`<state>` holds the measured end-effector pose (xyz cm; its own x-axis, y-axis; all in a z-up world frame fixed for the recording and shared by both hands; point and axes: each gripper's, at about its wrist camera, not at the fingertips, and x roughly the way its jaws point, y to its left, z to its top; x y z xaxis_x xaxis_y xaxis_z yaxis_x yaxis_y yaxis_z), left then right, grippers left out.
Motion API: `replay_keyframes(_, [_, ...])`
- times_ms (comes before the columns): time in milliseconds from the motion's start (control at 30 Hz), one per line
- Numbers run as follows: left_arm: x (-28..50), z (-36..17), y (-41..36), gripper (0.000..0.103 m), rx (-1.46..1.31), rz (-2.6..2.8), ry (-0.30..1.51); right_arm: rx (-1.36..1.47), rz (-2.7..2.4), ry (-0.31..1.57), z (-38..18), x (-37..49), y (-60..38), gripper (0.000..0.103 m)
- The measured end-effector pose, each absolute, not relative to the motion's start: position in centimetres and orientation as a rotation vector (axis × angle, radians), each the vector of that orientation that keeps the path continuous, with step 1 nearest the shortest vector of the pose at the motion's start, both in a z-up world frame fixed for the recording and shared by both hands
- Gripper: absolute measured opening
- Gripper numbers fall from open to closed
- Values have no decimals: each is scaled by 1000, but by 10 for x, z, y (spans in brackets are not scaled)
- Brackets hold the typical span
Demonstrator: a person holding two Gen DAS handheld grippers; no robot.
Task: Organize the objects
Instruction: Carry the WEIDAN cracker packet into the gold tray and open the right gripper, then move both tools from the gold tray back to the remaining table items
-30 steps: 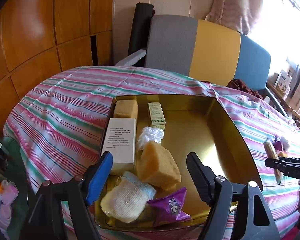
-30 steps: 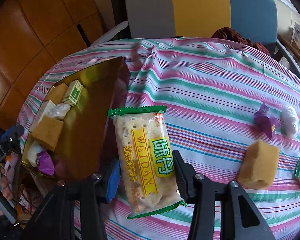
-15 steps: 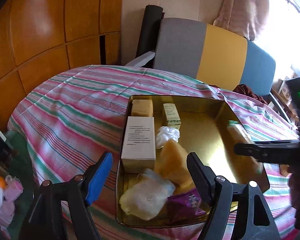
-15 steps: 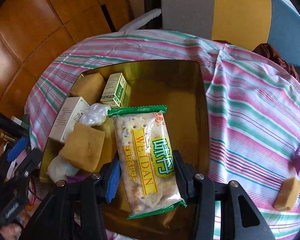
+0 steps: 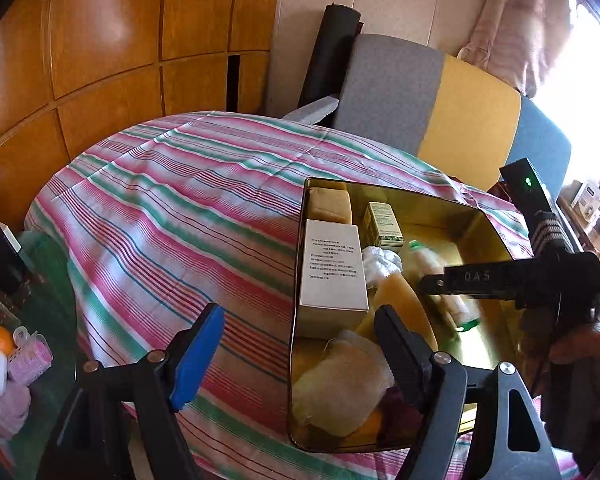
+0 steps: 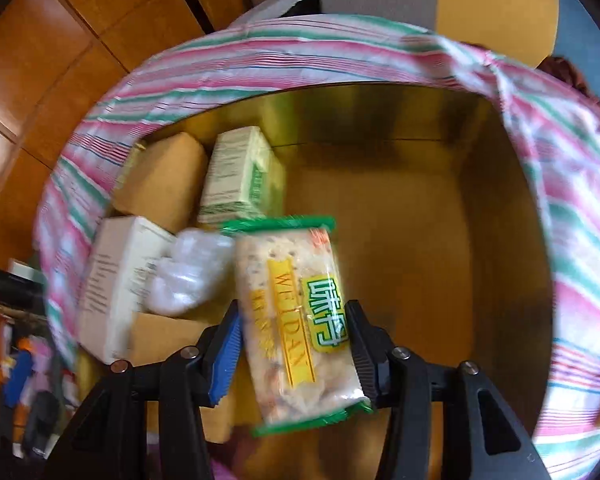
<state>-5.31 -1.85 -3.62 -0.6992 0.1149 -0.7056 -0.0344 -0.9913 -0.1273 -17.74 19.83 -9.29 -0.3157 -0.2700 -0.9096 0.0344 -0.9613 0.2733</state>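
Striped cloth [image 5: 172, 216] covers the table; on it sits a gold tin [image 6: 400, 152], part filled along one side. My right gripper [image 6: 294, 344] clamps a cracker pack [image 6: 296, 312] and hangs it inside the tin, over bare floor beside a white wad [image 6: 188, 276]. My left gripper [image 5: 300, 344] stands wide, holding nothing, above the tin's near rim.

Risk: I judge a high release could tip the pack onto the wad or the green box [image 6: 240, 176], leaving it askew.

One second ago the pack was over cloth, outside the tin. The left jaws have just been opening, nothing between them.
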Motion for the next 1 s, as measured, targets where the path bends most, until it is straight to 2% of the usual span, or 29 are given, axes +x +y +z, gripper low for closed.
replay_keyframes(300, [-49,-30,-8,80,-1146,2813,-120,1549,-2499,-289,-57,-133,220,50])
replay_keyframes(733, [-36,-15,13,80,-1073,2791,-31,1342,-2702,26,-26,-58,231,54])
replay_keyframes(1000, [-28,-11,33,80,-1044,2749,31,1338,-2766,-13,-25,-33,267,56])
